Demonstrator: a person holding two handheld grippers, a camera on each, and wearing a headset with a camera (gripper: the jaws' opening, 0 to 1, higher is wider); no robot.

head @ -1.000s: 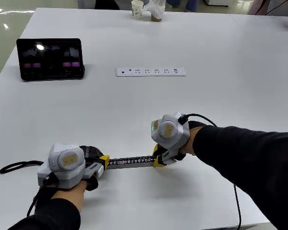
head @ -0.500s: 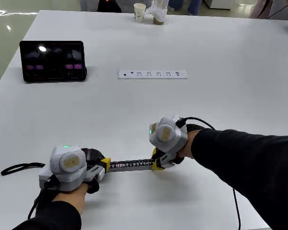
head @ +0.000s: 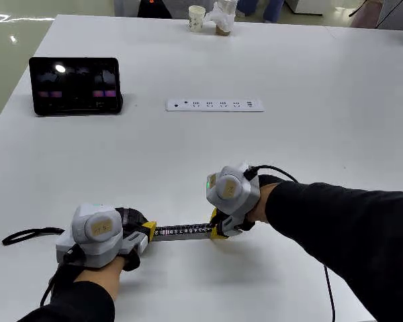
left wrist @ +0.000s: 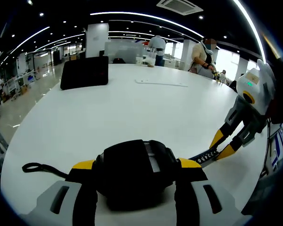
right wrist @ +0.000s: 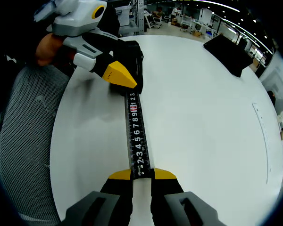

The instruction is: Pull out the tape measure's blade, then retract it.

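Note:
The black tape measure case (left wrist: 134, 169) sits between the yellow-tipped jaws of my left gripper (left wrist: 137, 165), which is shut on it; in the head view the case (head: 131, 220) lies low on the left of the white table. A short length of blade (head: 183, 231) runs right from the case to my right gripper (head: 217, 231). In the right gripper view the numbered blade (right wrist: 135, 141) stretches from the case (right wrist: 127, 63) down to my right gripper (right wrist: 141, 174), whose yellow tips are shut on the blade's end. The case's black wrist strap (head: 25, 234) trails left.
A dark tablet (head: 75, 84) stands at the far left and a white power strip (head: 215, 105) lies mid-table. A paper cup (head: 197, 18) and a crumpled bag (head: 221, 16) sit at the far edge. The right gripper's cable (head: 328, 278) runs off the front edge.
The right gripper has moved slightly left toward the case, so the exposed blade is a little shorter. The left gripper holds about where it was.

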